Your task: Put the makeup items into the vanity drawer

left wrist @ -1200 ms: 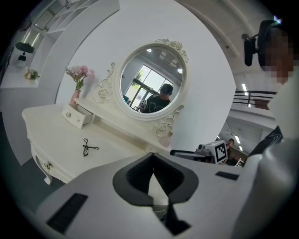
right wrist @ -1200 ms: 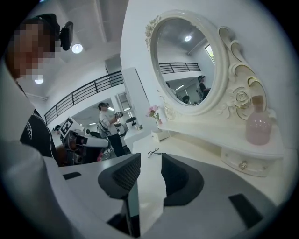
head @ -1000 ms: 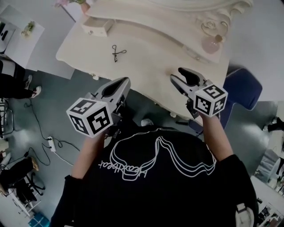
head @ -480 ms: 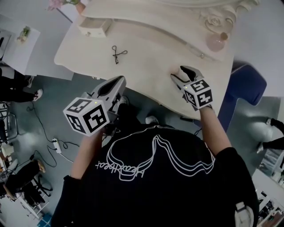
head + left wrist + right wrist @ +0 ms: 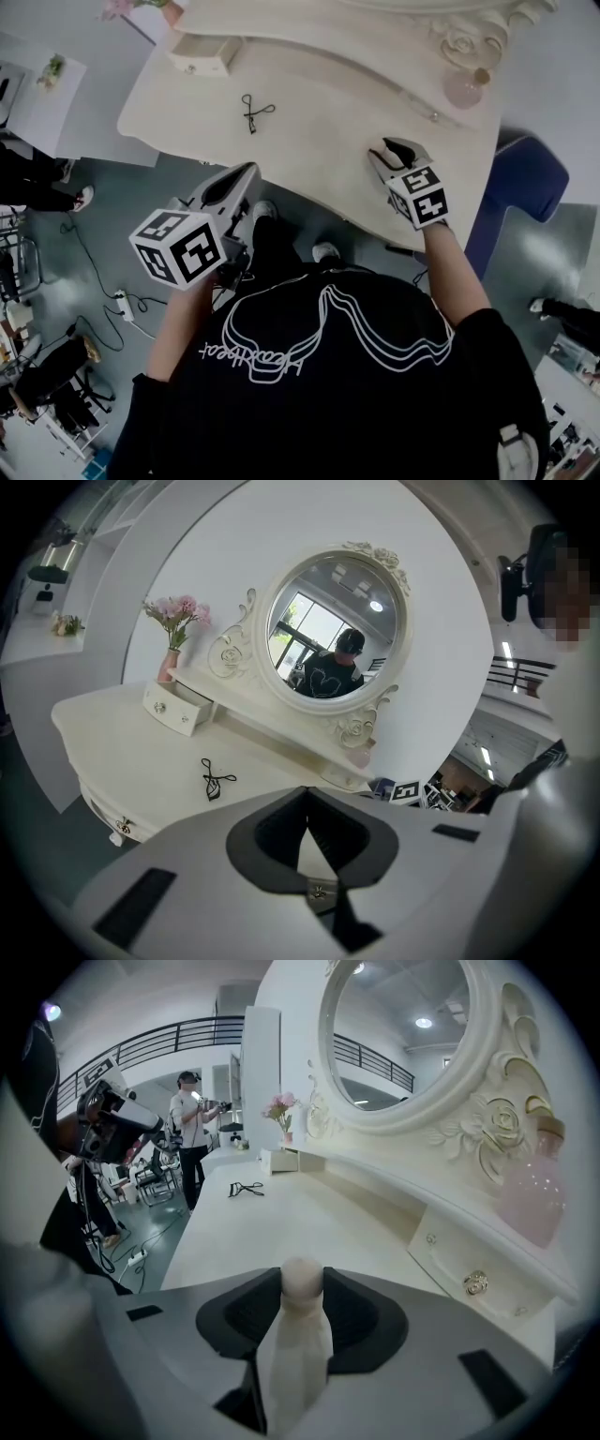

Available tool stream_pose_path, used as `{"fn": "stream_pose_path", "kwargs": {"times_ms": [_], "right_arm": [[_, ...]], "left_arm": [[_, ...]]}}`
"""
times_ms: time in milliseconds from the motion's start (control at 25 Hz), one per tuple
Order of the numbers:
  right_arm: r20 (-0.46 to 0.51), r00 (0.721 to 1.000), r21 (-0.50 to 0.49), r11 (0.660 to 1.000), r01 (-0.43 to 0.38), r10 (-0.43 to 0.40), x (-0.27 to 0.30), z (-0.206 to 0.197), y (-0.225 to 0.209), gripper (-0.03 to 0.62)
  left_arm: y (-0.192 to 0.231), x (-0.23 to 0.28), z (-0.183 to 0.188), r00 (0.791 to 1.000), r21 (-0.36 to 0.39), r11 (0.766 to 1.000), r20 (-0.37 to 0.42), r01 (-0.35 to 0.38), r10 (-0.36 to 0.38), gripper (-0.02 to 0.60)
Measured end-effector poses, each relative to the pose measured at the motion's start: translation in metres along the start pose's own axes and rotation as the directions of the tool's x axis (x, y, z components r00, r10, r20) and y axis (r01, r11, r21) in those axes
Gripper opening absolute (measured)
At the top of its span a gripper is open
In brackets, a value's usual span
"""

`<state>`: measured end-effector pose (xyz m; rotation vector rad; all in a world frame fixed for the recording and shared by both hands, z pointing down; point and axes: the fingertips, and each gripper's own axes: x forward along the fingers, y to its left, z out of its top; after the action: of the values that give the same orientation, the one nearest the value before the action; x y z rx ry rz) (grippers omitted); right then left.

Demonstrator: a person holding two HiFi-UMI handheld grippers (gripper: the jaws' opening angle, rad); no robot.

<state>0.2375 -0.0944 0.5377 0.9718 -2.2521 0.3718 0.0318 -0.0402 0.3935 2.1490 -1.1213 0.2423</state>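
Observation:
My right gripper (image 5: pixel 398 150) hangs low over the cream vanity top (image 5: pixel 319 112) near its front right edge. Its jaws have just been closing, and they are shut on a cream pin-shaped item with a round tip (image 5: pixel 298 1335). In the head view that item is hidden by the gripper. My left gripper (image 5: pixel 234 178) is off the table's front edge, over the floor, shut and empty. A black eyelash curler (image 5: pixel 253 111) lies on the left part of the top. Behind it a small drawer (image 5: pixel 204 53) stands pulled open.
A pink perfume bottle (image 5: pixel 464 89) stands on the shelf at the back right. Below the shelf is a shut drawer with a knob (image 5: pixel 476 1282). The round mirror (image 5: pixel 328 621) and a vase of flowers (image 5: pixel 173 621) rise behind. A blue chair (image 5: pixel 520 187) stands to the right.
My right gripper has sunk toward the tabletop and rolled, its marker cube now more upright. My left gripper has drifted slightly toward the left and down.

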Motion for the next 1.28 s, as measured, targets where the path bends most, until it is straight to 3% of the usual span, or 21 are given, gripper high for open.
{"fn": "stream_pose_path", "kwargs": {"times_ms": [480, 1280], "right_arm": [[0.015, 1.000, -0.018, 1.000, 0.003, -0.002, -0.001, 0.034, 0.002, 0.132], [0.159, 0.987, -0.032, 0.999, 0.020, -0.015, 0.027, 0.205, 0.033, 0.128]], "left_arm": [[0.017, 0.004, 0.018, 1.000, -0.009, 1.000, 0.000, 0.022, -0.022, 0.006], [0.106, -0.019, 0.101, 0.996, -0.015, 0.997, 0.050, 0.081, -0.080, 0.006]]}}
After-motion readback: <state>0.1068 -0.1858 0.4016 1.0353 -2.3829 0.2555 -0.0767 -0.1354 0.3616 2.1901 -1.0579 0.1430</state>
